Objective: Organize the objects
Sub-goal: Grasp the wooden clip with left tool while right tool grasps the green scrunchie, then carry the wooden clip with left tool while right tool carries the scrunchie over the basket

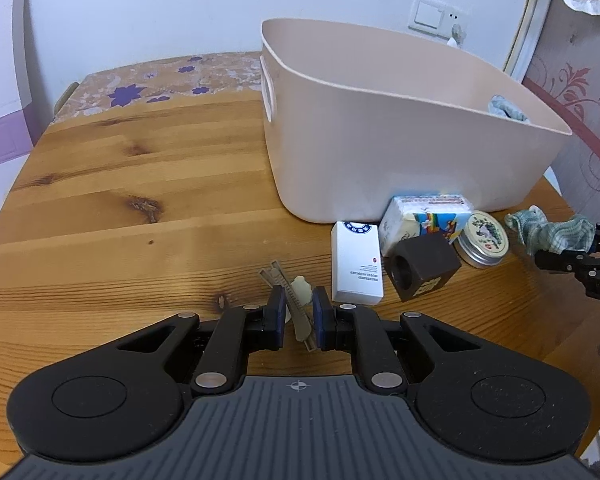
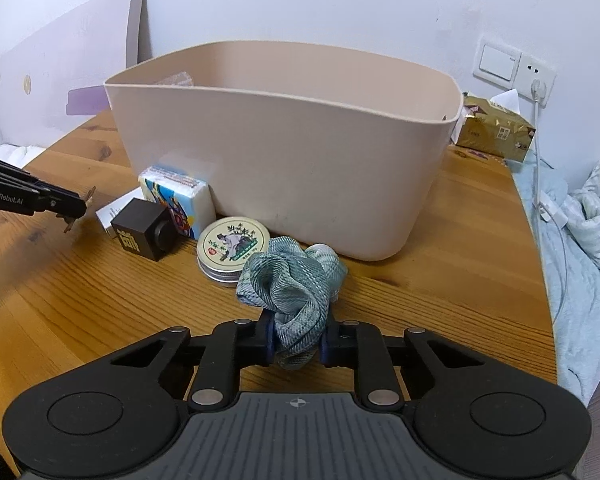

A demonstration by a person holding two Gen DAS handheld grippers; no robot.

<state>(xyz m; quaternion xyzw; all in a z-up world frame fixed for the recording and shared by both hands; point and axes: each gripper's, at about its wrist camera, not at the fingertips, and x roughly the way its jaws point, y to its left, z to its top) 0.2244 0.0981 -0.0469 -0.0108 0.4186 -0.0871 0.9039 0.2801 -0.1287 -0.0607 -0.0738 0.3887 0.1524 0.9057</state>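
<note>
A beige plastic bin [image 1: 380, 152] stands on the wooden table [image 1: 120, 208]; it also shows in the right wrist view [image 2: 300, 168]. My left gripper [image 1: 298, 312] is shut on a beige hair clip [image 1: 296, 304], held just above the table. My right gripper [image 2: 298, 340] is shut on a teal scrunchie [image 2: 296, 284], in front of the bin. In front of the bin lie a white box [image 1: 356, 264], a brown cube [image 1: 420, 268], a tissue pack [image 1: 424, 216] and a round tin [image 1: 484, 240].
A second teal cloth [image 1: 508, 110] lies inside the bin. A gold tissue box [image 2: 496, 132] sits behind the bin at right. A wall socket with a white cable [image 2: 540, 92] is at right. The table's right edge borders pale blue bedding [image 2: 580, 264].
</note>
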